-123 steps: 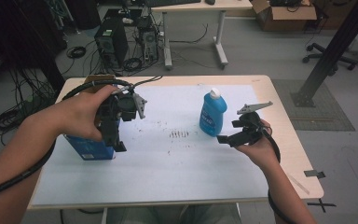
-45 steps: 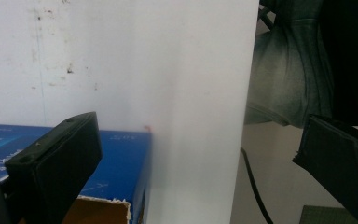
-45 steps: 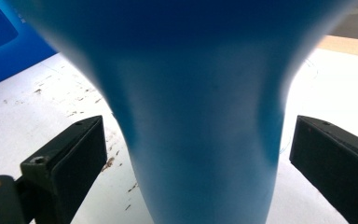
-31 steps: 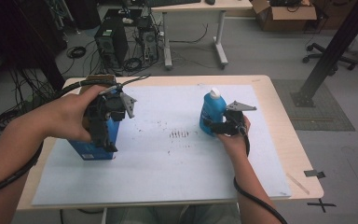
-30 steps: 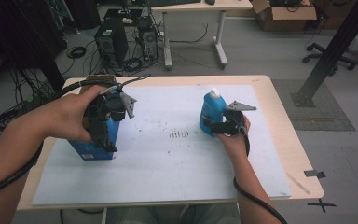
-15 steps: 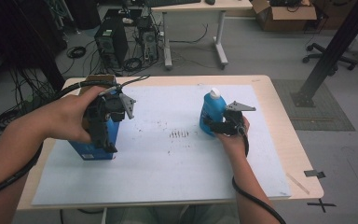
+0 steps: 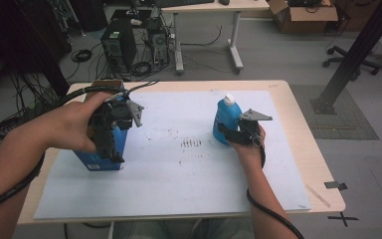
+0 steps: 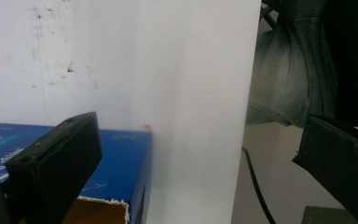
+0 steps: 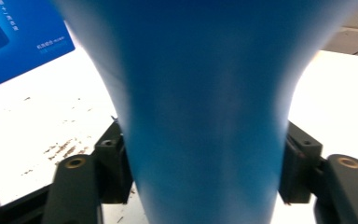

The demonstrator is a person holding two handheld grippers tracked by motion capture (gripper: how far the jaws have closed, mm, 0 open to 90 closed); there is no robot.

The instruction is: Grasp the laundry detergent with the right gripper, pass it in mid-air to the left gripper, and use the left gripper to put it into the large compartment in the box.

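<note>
Much of the blue box (image 7: 102, 149) is being hidden in the high view by the left gripper (image 7: 110, 142) and the hand behind it; only its lower face and a brown top edge can be made out. In the left gripper view the box is being cut off at the bottom, one jaw is being seen against its blue side, and the other jaw is standing far off at 4 o'clock, so the jaws are being held spread with nothing pressed between them.

The blue bottle (image 7: 226, 121) is being kept upright on the white sheet (image 7: 179, 189) at about 3 o'clock from the table's (image 7: 303, 129) middle. Its lower body is being covered in the high view by the right gripper (image 7: 231, 134), which is being held at 5 o'clock from the white cap (image 7: 229, 99). In the right gripper view the bottle (image 9: 205, 116) is blurred and cropped at the top; it is being pinched between the two pads (image 9: 114, 168), whose jaws have just been closing onto its sides.
</note>
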